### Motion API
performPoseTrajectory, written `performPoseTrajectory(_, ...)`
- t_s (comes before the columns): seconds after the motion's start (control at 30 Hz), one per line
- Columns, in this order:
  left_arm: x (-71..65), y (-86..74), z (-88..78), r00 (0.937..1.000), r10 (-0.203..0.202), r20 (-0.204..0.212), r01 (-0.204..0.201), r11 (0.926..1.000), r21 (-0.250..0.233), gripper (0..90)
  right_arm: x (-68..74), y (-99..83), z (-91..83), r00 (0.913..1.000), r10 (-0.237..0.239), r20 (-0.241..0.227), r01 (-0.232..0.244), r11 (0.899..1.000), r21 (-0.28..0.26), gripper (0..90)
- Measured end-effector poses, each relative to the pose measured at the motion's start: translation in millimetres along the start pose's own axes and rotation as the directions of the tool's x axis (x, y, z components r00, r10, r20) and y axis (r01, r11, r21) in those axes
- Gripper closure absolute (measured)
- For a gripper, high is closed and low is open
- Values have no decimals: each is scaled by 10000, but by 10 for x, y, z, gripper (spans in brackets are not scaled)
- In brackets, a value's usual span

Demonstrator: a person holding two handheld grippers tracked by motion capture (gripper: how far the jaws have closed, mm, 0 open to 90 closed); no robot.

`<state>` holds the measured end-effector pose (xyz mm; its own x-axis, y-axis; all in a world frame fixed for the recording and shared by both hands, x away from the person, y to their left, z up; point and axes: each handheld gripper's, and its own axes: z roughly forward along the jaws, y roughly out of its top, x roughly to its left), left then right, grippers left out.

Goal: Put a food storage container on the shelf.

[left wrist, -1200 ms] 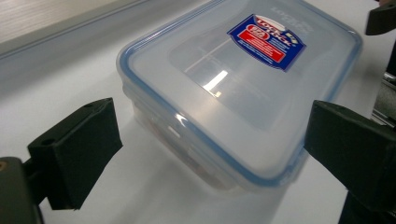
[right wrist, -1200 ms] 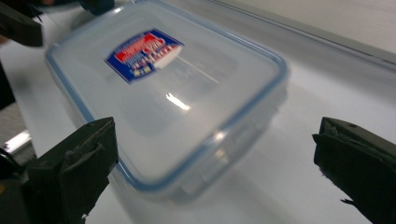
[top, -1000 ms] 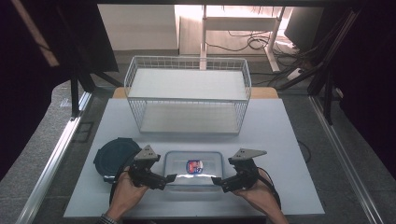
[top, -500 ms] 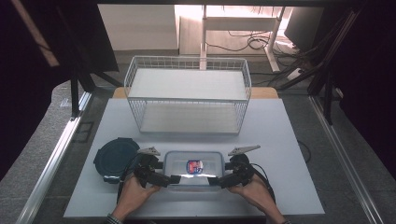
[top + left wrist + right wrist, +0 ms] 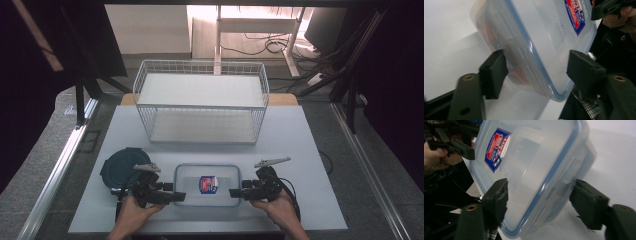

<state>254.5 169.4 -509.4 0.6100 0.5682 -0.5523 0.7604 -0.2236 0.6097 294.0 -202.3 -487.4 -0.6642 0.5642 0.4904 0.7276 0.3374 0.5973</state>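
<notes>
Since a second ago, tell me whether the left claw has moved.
Yes. In the high view the left claw has slid right, away from the dark round lid, to the clear container; its jaws have just been closing, with the container's end between them.

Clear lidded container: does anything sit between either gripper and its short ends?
Nothing visible does. The left gripper and right gripper, jaws just closing, each straddle one end of the clear lidded container. The dark round lid lies off to its left, and the wire basket stands beyond.
</notes>
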Motion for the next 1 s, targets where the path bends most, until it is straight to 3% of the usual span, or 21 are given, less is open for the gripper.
performPoseTrajectory(0.13, 42, -60, -67, 9982, -332, 502, 354, 9985, -418, 465, 23, -54, -92, 9999, 39, -146, -43, 9996, -272, 453)
performPoseTrajectory(0.27, 38, -49, -71, 9985, -317, 448, 345, 9974, -639, 490, 48, -86, -136, 9999, 75, -76, -77, 9994, -337, 486)
performPoseTrajectory(0.37, 24, -51, -95, 9994, -88, 325, 118, 9957, -924, 529, 70, -91, -165, 9998, -187, 33, 188, 9981, -585, 514)
performPoseTrajectory(0.4, 23, -48, -94, 9994, -120, 318, 150, 9953, -961, 529, 97, -87, -166, 9992, -308, 246, 322, 9979, -569, 509)
performPoseTrajectory(0.7, -4, -45, -114, 9996, -73, 269, 107, 9918, -1276, 532, 132, -80, -174, 9969, -609, 498, 649, 9943, -845, 502)
performPoseTrajectory(0.83, -48, -41, -139, 9997, -22, 256, 67, 9842, -1768, 531, 160, -51, -221, 9961, -702, 539, 761, 9901, -1176, 502)
performPoseTrajectory(1.0, -61, 6, -184, 9996, 17, 275, 39, 9799, -1997, 531, 195, 18, -268, 9948, -839, 571, 912, 9858, -1407, 503)
